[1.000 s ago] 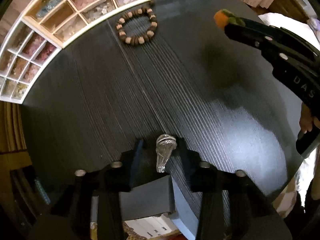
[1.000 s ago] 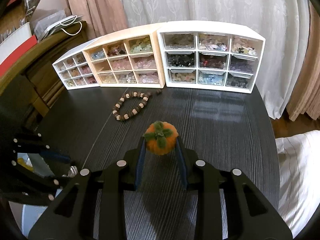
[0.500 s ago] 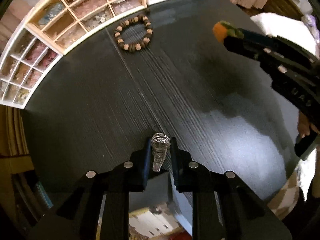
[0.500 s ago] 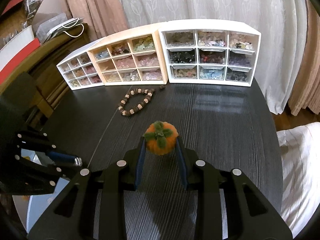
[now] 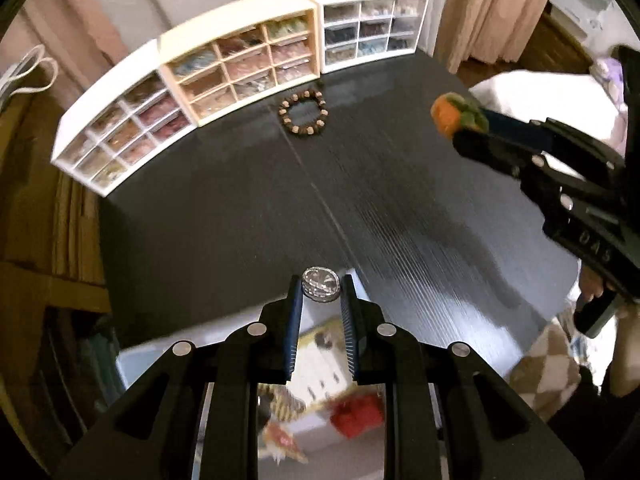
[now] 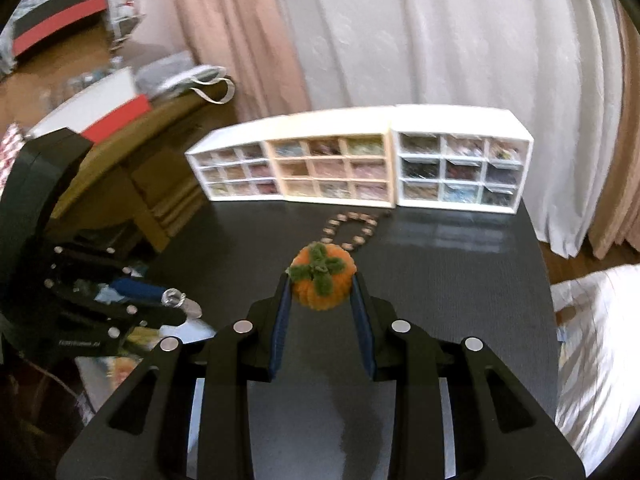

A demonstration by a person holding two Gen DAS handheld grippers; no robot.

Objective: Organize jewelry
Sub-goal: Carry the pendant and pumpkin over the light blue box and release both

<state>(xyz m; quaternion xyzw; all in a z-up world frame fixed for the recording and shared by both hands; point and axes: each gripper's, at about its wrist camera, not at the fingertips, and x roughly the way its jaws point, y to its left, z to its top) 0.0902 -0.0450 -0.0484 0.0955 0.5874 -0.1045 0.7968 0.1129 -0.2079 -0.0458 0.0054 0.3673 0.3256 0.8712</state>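
Jewelry sits pinched in both tools above the dark wood-grain round table (image 5: 224, 216). The left gripper (image 5: 320, 294) has its jaws closed on a small silver wire-wrapped pendant (image 5: 321, 284), held at the very tips; from the right wrist view the same piece (image 6: 176, 299) pokes out past the pads. The right gripper (image 6: 322, 286) clamps a fuzzy orange pumpkin-shaped charm with a green felt stem (image 6: 323, 282) squarely between its blue pads, and from the left wrist view that charm (image 5: 456, 114) hangs well clear of the tabletop.

At the far edge stand three small drawer cabinets in a row: a white one on the left (image 5: 116, 128), a cream wooden one in the middle (image 5: 244, 60) and a white one on the right (image 5: 372, 26). A brown wooden bead bracelet (image 5: 303, 112) lies on the table just in front of the middle cabinet.

The step in hand looks like carrying both pieces toward the cabinets. To do it well, the pendant needs a steady, level carry, since the tip grip looks shallow and a jolt might flick it loose. Pass above the bracelet rather than dragging across it, and bring one hand in at a time so the tools do not crowd each other.
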